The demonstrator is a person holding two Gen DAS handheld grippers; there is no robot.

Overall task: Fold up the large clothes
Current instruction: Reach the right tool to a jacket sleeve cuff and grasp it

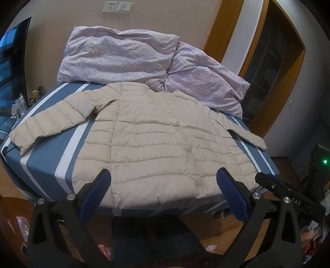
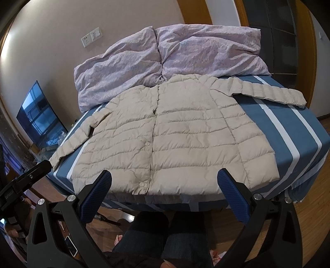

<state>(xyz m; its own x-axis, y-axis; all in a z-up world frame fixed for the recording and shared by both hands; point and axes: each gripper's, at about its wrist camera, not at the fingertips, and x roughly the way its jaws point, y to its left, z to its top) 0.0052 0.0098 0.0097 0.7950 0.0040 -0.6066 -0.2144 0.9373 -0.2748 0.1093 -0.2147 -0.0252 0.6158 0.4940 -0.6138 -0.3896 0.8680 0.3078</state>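
Beige walls and an orange wooden door frame [image 1: 257,68] close the room behind a bed [image 1: 43,162] that fills the middle of both views. Its sheet is blue with white stripes. At the far side of the bed, in the upper part of each frame, a crumpled lilac duvet [image 2: 165,59] is piled against the wall.

On the sheet lies the cream quilted down jacket [image 2: 175,140], flat, front side up and closed with snap buttons, the collar touching the duvet and the hem at the near edge of the bed. Both sleeves are spread out: one reaches to the left edge of the left wrist view, the other to the right side of the right wrist view.

A dark television screen [image 2: 39,115] stands at the left of the frame, and a white wall socket [image 1: 117,7] sits at the top.

Near the bottom centre the person's legs [image 2: 165,233] in dark trousers show over a wooden floor.

The left hand-held gripper [image 1: 164,177] has its blue fingers spread wide, holding nothing, just before the hem. The right hand-held gripper [image 2: 165,178] is likewise wide apart and empty.
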